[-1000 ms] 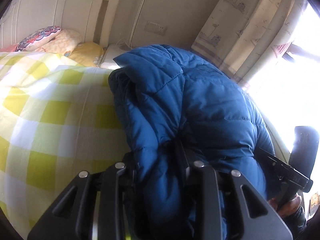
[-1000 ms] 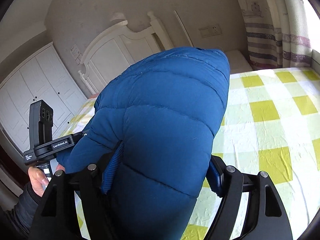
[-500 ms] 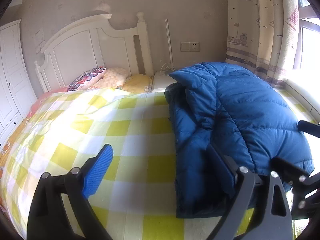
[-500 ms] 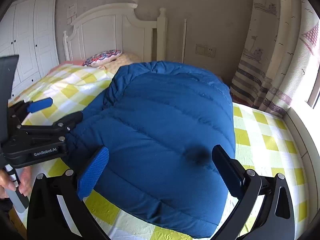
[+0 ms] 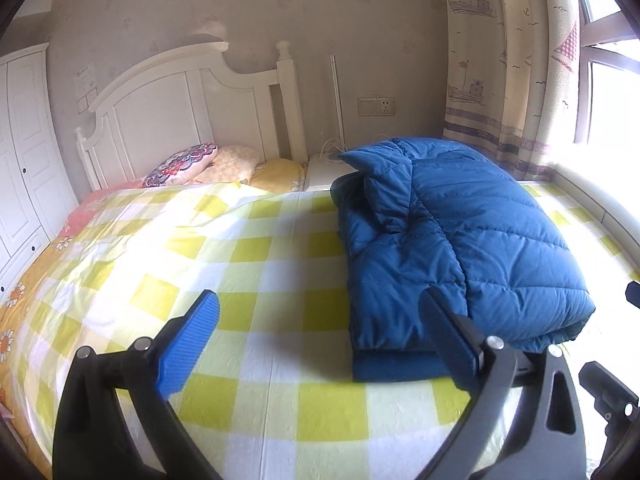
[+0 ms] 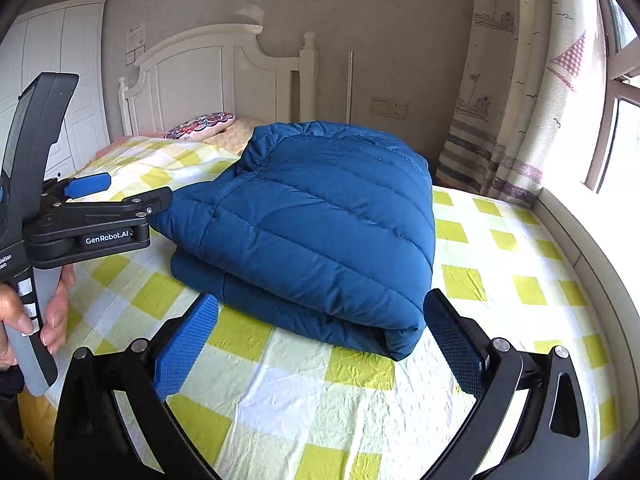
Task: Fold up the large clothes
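A blue puffer jacket lies folded in a thick bundle on the yellow-and-white checked bed, toward the window side; it also shows in the right wrist view. My left gripper is open and empty, just in front of the jacket's near left corner. My right gripper is open and empty, held just short of the jacket's near folded edge. The left gripper also shows at the left of the right wrist view, held in a hand beside the jacket.
A white headboard and pillows stand at the bed's far end. A white wardrobe is on the left. Curtains and a bright window are on the right. A white bedside unit sits behind the jacket.
Both grippers let go of the jacket and pulled back from it. The jacket went from held up to lying folded on the bed.
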`<state>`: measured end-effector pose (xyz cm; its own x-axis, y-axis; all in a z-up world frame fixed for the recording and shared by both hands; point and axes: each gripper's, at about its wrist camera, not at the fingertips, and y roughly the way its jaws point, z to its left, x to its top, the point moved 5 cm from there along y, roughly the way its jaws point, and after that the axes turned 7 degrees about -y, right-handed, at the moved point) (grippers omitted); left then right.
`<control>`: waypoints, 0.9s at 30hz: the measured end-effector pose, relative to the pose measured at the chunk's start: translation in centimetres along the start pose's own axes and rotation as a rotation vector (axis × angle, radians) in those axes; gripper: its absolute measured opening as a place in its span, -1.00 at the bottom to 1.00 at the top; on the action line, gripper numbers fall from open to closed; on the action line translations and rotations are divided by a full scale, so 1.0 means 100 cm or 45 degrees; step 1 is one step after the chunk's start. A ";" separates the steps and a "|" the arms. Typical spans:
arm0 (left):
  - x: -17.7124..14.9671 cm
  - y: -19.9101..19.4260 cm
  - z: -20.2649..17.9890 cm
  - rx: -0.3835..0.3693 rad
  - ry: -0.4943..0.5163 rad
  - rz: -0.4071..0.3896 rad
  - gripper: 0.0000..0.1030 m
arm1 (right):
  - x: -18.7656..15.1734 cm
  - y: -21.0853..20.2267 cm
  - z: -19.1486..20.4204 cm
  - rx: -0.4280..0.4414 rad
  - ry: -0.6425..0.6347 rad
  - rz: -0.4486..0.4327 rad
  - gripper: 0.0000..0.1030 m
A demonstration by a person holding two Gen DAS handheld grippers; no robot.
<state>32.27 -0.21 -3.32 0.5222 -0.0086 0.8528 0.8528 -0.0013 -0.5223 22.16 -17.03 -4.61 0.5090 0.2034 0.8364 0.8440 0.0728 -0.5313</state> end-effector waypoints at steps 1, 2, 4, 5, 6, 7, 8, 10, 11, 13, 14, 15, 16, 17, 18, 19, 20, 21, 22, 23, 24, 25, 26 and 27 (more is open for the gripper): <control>-0.002 -0.010 -0.001 -0.007 -0.005 -0.023 0.95 | -0.004 -0.009 -0.001 -0.018 0.018 -0.021 0.91; -0.006 -0.021 -0.002 -0.018 -0.014 -0.051 0.95 | -0.007 -0.019 -0.001 -0.032 0.034 -0.039 0.91; -0.012 -0.042 -0.003 -0.028 -0.040 -0.102 0.95 | -0.015 -0.035 -0.002 -0.059 0.054 -0.076 0.91; -0.016 -0.051 -0.004 -0.032 -0.054 -0.122 0.95 | -0.018 -0.039 -0.005 -0.070 0.061 -0.088 0.91; -0.020 -0.060 -0.005 -0.037 -0.070 -0.136 0.95 | -0.021 -0.044 -0.006 -0.079 0.065 -0.094 0.91; -0.023 -0.068 -0.006 -0.041 -0.085 -0.142 0.95 | -0.024 -0.048 -0.007 -0.087 0.068 -0.097 0.91; -0.027 -0.075 -0.007 -0.055 -0.100 -0.143 0.95 | -0.026 -0.052 -0.008 -0.096 0.072 -0.099 0.91; -0.033 -0.086 -0.009 -0.091 -0.124 -0.154 0.95 | -0.031 -0.059 -0.012 -0.106 0.091 -0.106 0.91; -0.035 -0.092 -0.011 -0.090 -0.130 -0.164 0.95 | -0.033 -0.062 -0.015 -0.108 0.102 -0.108 0.91; -0.040 -0.099 -0.017 -0.093 -0.118 -0.167 0.95 | -0.035 -0.066 -0.020 -0.113 0.125 -0.113 0.91; -0.042 -0.102 -0.021 -0.104 -0.104 -0.164 0.95 | -0.036 -0.069 -0.020 -0.111 0.134 -0.119 0.91; -0.044 -0.105 -0.025 -0.110 -0.090 -0.162 0.95 | -0.036 -0.072 -0.021 -0.110 0.138 -0.126 0.91; -0.047 -0.109 -0.028 -0.110 -0.076 -0.165 0.95 | -0.035 -0.074 -0.022 -0.114 0.139 -0.132 0.91; -0.049 -0.112 -0.031 -0.108 -0.062 -0.173 0.95 | -0.035 -0.077 -0.023 -0.117 0.138 -0.139 0.91; -0.050 -0.115 -0.034 -0.108 -0.051 -0.181 0.95 | -0.035 -0.080 -0.023 -0.119 0.137 -0.148 0.91; -0.052 -0.118 -0.037 -0.110 -0.042 -0.185 0.95 | -0.035 -0.083 -0.024 -0.121 0.136 -0.156 0.91; -0.054 -0.120 -0.040 -0.112 -0.036 -0.186 0.95 | -0.034 -0.085 -0.024 -0.125 0.134 -0.163 0.91; -0.055 -0.123 -0.042 -0.116 -0.033 -0.184 0.95 | -0.035 -0.088 -0.024 -0.128 0.133 -0.169 0.91; -0.056 -0.125 -0.044 -0.121 -0.033 -0.181 0.95 | -0.034 -0.090 -0.025 -0.131 0.133 -0.173 0.91; -0.058 -0.127 -0.045 -0.127 -0.035 -0.180 0.95 | -0.034 -0.092 -0.025 -0.132 0.133 -0.176 0.91; -0.059 -0.130 -0.045 -0.131 -0.037 -0.182 0.95 | -0.035 -0.094 -0.025 -0.134 0.133 -0.180 0.91; -0.059 -0.132 -0.046 -0.135 -0.039 -0.185 0.95 | -0.035 -0.096 -0.025 -0.138 0.132 -0.182 0.91; -0.060 -0.135 -0.046 -0.136 -0.042 -0.191 0.95 | -0.036 -0.097 -0.026 -0.139 0.131 -0.183 0.91; -0.061 -0.137 -0.046 -0.137 -0.045 -0.196 0.95 | -0.036 -0.099 -0.026 -0.138 0.130 -0.183 0.91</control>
<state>17.38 -4.71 -1.35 0.3872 0.0352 0.9213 0.9181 -0.1065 -0.3818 12.42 -21.00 -2.04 0.3916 0.0977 0.9149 0.9198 -0.0127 -0.3923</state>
